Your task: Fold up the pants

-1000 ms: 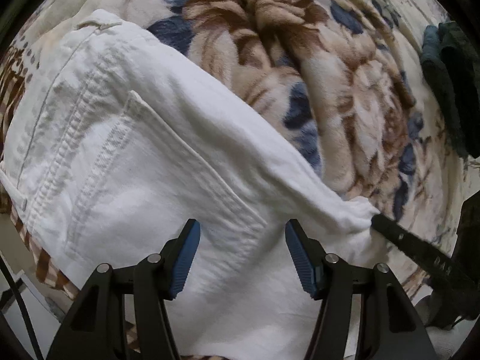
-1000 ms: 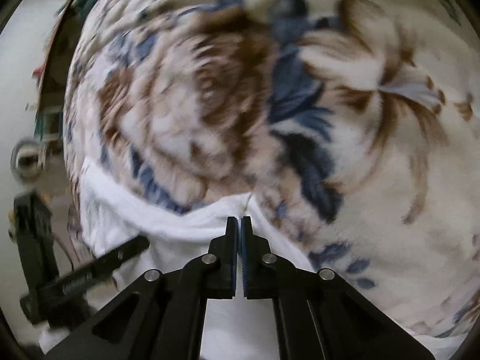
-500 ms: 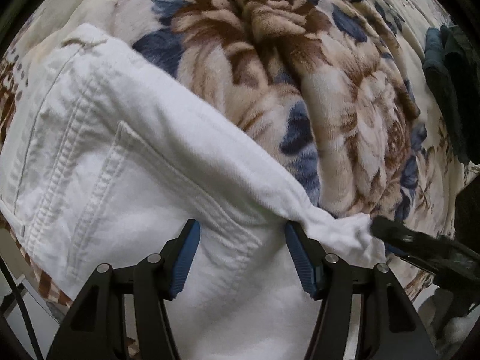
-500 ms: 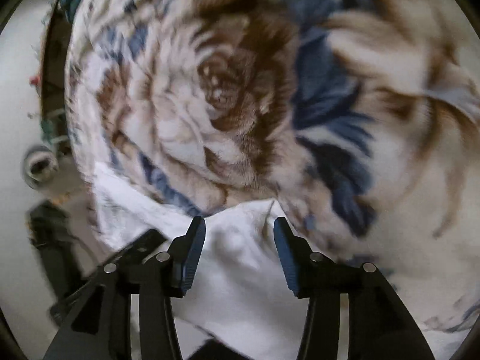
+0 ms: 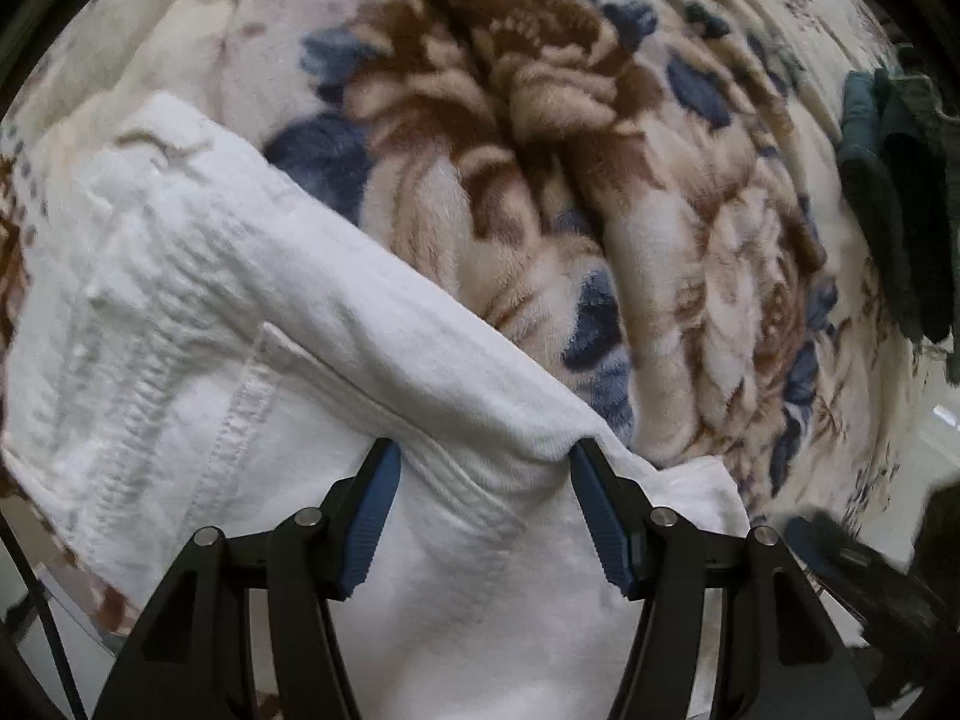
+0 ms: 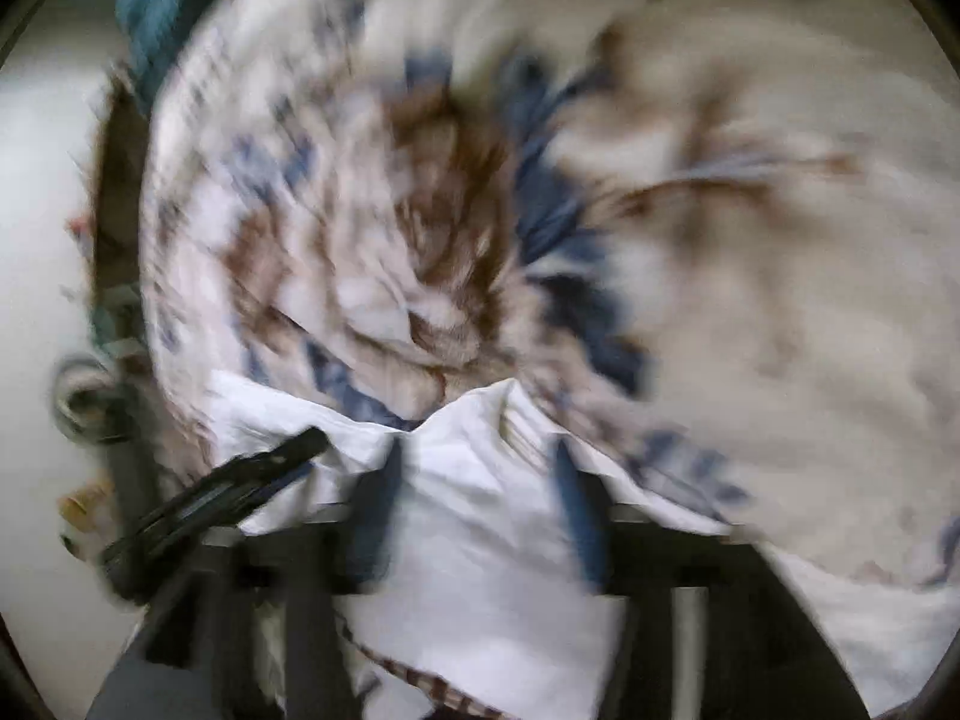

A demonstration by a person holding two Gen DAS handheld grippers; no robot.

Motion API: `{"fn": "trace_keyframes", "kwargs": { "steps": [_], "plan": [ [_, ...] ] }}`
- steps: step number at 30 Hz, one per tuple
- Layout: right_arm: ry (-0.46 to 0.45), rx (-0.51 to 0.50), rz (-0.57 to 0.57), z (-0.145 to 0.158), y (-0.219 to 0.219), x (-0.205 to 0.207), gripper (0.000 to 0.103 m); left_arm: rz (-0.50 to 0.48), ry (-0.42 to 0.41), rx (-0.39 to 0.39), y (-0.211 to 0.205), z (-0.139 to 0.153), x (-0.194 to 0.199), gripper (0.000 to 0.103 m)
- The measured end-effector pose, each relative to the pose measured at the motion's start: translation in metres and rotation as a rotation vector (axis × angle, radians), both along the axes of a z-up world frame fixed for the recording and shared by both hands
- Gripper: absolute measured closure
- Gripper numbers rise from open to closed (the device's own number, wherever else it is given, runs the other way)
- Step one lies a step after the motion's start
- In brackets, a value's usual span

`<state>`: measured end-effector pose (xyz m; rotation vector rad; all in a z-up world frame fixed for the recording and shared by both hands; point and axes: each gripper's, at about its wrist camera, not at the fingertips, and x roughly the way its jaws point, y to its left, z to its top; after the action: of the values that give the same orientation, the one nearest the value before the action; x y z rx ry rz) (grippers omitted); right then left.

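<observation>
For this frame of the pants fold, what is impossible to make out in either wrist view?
- Right wrist view: motion blur smears the right gripper, white pants and floral blanket; contact is unclear.
- Left wrist view: the left gripper hides the pants beneath; the legs are cut off at the bottom edge.
- Dark clothing, right edge: cropped, unidentifiable.

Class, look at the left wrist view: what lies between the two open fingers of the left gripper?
In the left wrist view, a raised fold of the white pants lies between the fingers of the left gripper, which stands open.
</observation>
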<state>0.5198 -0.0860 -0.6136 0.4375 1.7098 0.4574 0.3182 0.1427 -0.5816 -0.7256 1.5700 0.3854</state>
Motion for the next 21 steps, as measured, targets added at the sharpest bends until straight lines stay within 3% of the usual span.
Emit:
{"fn": "trace_keyframes", "kwargs": {
  "steps": [1, 3, 6, 8, 11, 12, 14, 15, 21],
  "plan": [
    [-0.045, -0.007, -0.03, 0.013, -0.02, -0.004, 0.021, -0.021, -0.017, 0.015, 0.002, 0.009, 0.001, 0.046],
    [-0.12, -0.074, -0.049, 0.034, -0.062, -0.017, 0.021, -0.062, -0.042, 0.033, -0.005, 0.022, 0.002, 0.046],
    [-0.107, -0.206, 0.015, 0.037, -0.105, -0.036, 0.021, -0.14, -0.068, 0.045, -0.022, 0.035, 0.004, 0.046],
    [-0.096, -0.255, 0.103, 0.031, -0.117, -0.046, 0.021, -0.204, -0.07, 0.041, -0.042, 0.042, -0.002, 0.046],
    [-0.089, -0.334, 0.361, 0.015, -0.112, -0.064, 0.022, -0.298, -0.057, 0.01, -0.091, 0.04, -0.008, 0.046],
    [-0.09, -0.348, 0.416, 0.01, -0.11, -0.069, 0.027, -0.323, -0.055, 0.001, -0.101, 0.038, -0.007, 0.046],
    [-0.066, -0.37, 0.508, -0.006, -0.107, -0.076, 0.067, -0.377, -0.046, -0.008, -0.119, 0.037, -0.005, 0.046],
    [-0.041, -0.379, 0.501, -0.012, -0.111, -0.075, 0.1, -0.392, -0.041, -0.019, -0.126, 0.034, -0.002, 0.046],
    [-0.023, -0.338, 0.229, -0.02, -0.159, -0.05, 0.101, -0.474, -0.014, -0.007, -0.152, 0.019, 0.007, 0.046]
  ]
}}
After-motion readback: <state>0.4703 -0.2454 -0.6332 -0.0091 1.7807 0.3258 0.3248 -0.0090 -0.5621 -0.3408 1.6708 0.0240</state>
